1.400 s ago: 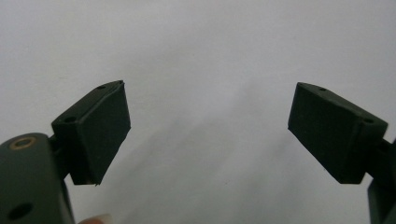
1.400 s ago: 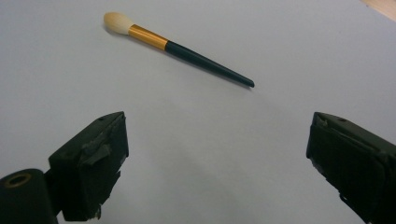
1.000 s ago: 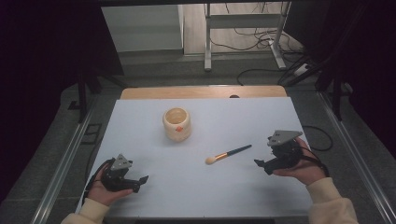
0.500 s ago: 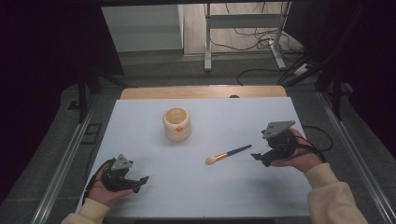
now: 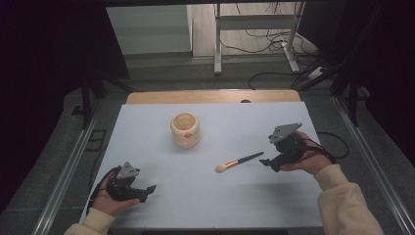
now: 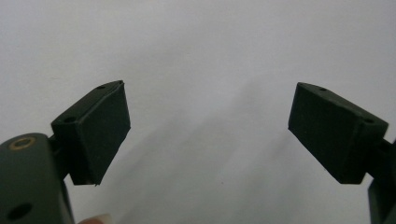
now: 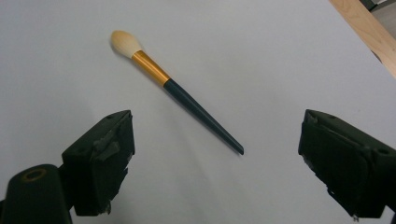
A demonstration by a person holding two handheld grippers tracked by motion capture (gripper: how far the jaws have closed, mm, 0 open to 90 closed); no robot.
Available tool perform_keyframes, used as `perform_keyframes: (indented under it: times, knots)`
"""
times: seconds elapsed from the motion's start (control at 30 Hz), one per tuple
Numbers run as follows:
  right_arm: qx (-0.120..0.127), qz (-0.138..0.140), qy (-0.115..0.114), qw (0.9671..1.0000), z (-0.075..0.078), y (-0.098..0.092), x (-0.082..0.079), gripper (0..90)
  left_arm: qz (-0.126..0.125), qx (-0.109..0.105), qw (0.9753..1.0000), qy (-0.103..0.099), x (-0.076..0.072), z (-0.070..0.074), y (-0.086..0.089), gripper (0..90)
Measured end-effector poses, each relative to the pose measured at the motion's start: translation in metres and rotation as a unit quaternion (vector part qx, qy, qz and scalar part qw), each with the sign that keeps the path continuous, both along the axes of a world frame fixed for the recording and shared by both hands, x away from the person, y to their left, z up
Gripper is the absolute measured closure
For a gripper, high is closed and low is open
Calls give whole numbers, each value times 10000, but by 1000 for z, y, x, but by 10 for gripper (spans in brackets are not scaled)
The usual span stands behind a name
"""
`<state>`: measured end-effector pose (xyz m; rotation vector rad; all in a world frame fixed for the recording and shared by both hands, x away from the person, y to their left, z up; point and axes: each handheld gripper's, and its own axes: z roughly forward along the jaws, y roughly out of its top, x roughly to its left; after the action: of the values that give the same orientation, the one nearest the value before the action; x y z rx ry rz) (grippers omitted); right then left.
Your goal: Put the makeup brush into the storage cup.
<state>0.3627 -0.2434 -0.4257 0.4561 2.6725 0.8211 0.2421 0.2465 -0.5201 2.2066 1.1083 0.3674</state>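
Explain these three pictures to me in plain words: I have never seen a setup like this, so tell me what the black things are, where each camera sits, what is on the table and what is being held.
A person sits at a white table and holds a hand tool in each hand: a gripper with two black fingers that open and shut.

The high view looks down from above the person. The left gripper is near the table's front edge; the right gripper is on the other side.

The other two pictures come from small cameras riding on each gripper, looking out between its fingers.

On the table lie a makeup brush with a dark handle, gold band and pale tip, and a cream-coloured pot farther back.

Nothing is held: both grippers are open. The right one points at the brush handle's end.
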Motion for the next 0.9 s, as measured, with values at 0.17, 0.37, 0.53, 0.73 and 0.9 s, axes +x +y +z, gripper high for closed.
perform_keyframes:
  times: [0.17, 0.37, 0.53, 0.73, 0.9]
  knots:
    - [-63, 99, 4, 9999, -1, 3, 6, 113, -10, 2, 10000, 4, 0, 0, 0, 133]
    - [-91, 213, 56, 9997, -2, 9, 14, 117, -16, -1, 10000, 16, 0, 0, -1, 133]
    - [-172, 420, 122, 9989, -6, 14, 21, 116, -21, -1, 10000, 17, 0, 0, -1, 133]
    - [-197, 530, 222, 9982, -9, 20, 29, 119, -28, -11, 10000, 13, 0, -1, -1, 133]
    - [-240, 631, 268, 9974, -11, 25, 33, 121, -45, -7, 10000, 11, 0, -1, -1, 133]
